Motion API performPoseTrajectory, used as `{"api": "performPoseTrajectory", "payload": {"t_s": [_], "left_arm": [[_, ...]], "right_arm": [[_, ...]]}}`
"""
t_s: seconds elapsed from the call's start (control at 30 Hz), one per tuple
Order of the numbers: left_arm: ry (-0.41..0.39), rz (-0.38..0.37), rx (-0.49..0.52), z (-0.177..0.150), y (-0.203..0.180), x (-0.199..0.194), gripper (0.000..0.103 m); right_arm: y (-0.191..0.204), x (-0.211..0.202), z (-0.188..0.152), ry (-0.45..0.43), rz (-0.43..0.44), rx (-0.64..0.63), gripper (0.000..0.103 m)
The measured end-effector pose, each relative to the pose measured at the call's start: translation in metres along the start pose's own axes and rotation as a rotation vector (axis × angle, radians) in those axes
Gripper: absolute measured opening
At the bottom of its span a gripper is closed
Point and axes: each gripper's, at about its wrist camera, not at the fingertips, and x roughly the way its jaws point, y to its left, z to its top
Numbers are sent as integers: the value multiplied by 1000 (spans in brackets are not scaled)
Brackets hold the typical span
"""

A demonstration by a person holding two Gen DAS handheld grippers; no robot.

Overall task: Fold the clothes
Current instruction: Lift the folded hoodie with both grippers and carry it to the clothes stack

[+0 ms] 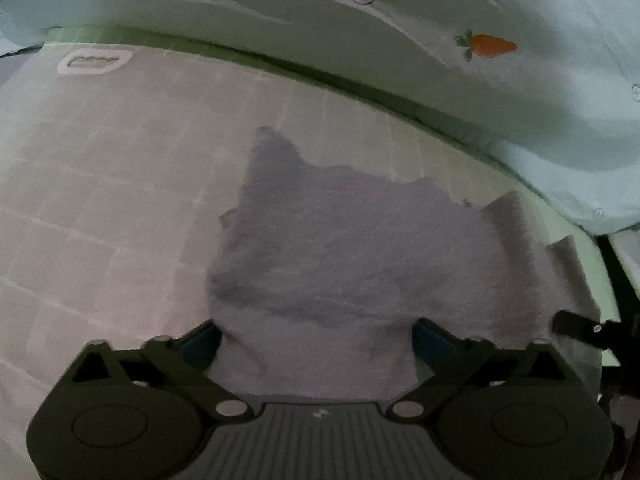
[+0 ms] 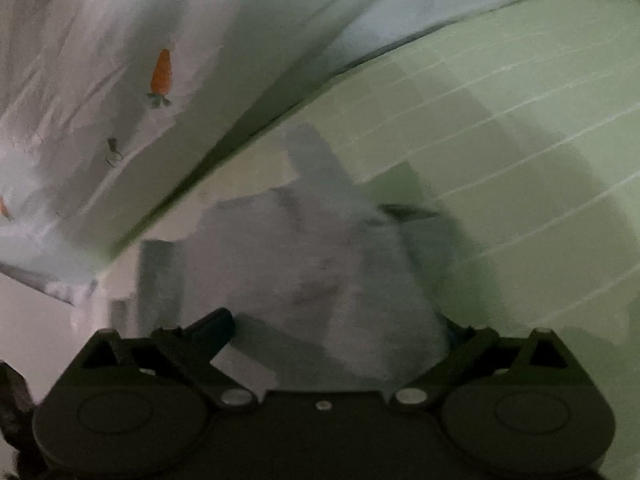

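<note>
My left gripper (image 1: 316,340) points down at a greyish-purple cloth (image 1: 360,248) that lies bunched on the gridded mat (image 1: 100,184). The cloth runs right up between the two fingers (image 1: 200,340), which stand spread on either side of it; I cannot tell whether the pads press it, so the grip looks loose rather than clenched. At the right edge of that view a dark piece of my other tool (image 1: 580,328) shows just beside the cloth.

My right gripper (image 2: 340,332) also points down at the same cloth (image 2: 320,272), blurred here, with the fabric heaped between its widely spread fingers (image 2: 212,328); the right finger is mostly hidden behind the fabric. It reads as released.

Beyond the cloth, along the far edge of the mat, lies a pale sheet printed with a carrot (image 1: 490,45), its hem touching the mat's border. To the left of the cloth in the left view the mat is bare up to a small white label (image 1: 94,63). In the right view, green mat (image 2: 500,140) spreads open to the right.
</note>
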Motion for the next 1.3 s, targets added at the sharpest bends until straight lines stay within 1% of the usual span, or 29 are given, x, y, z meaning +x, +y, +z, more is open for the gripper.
{"api": "performPoseTrajectory", "payload": {"t_s": [0.03,0.07,0.13,0.2,0.27,0.33,0.43,0.5,0.67,0.73,0.83,0.93,1.03,1.13,1.2,1.23,1.3], "left_arm": [[-8,-1,3,-1,-5,-3,53],[-20,-9,5,-2,-8,-11,41],[-44,-23,9,-5,-15,-25,30],[-68,-44,16,-8,-23,-41,27],[-92,-87,35,-14,-34,-63,27],[-116,-116,77,-22,-49,-82,26],[-146,-149,135,-36,-73,-106,26],[-152,-181,156,-47,-86,-116,26],[-126,-280,188,-72,-118,-129,26],[-102,-318,200,-82,-137,-129,26],[-88,-370,243,-102,-171,-127,26],[-88,-413,262,-122,-215,-126,26],[-111,-449,261,-140,-263,-126,26],[-162,-473,235,-162,-325,-125,26],[-186,-480,193,-179,-369,-126,26],[-192,-494,179,-187,-392,-127,26],[-208,-523,184,-204,-441,-125,26]], "right_arm": [[7,3,-1,24,-1,-37,62],[14,5,-3,48,-7,-79,49],[26,-3,-8,30,-19,-132,39],[37,-21,-16,-12,-12,-179,36],[46,-46,-27,-56,-3,-202,35],[54,-71,-38,-101,5,-222,34],[59,-109,-56,-169,-9,-242,34],[56,-137,-66,-208,-26,-232,34],[33,-196,-84,-273,-102,-181,34],[22,-220,-92,-290,-145,-162,34],[5,-255,-101,-320,-204,-164,34],[-26,-297,-105,-364,-242,-168,34],[-68,-342,-100,-401,-236,-166,34],[-120,-393,-84,-438,-212,-216,34],[-156,-429,-70,-456,-192,-248,34],[-173,-446,-62,-460,-191,-256,34],[-204,-481,-45,-470,-210,-320,34]]}}
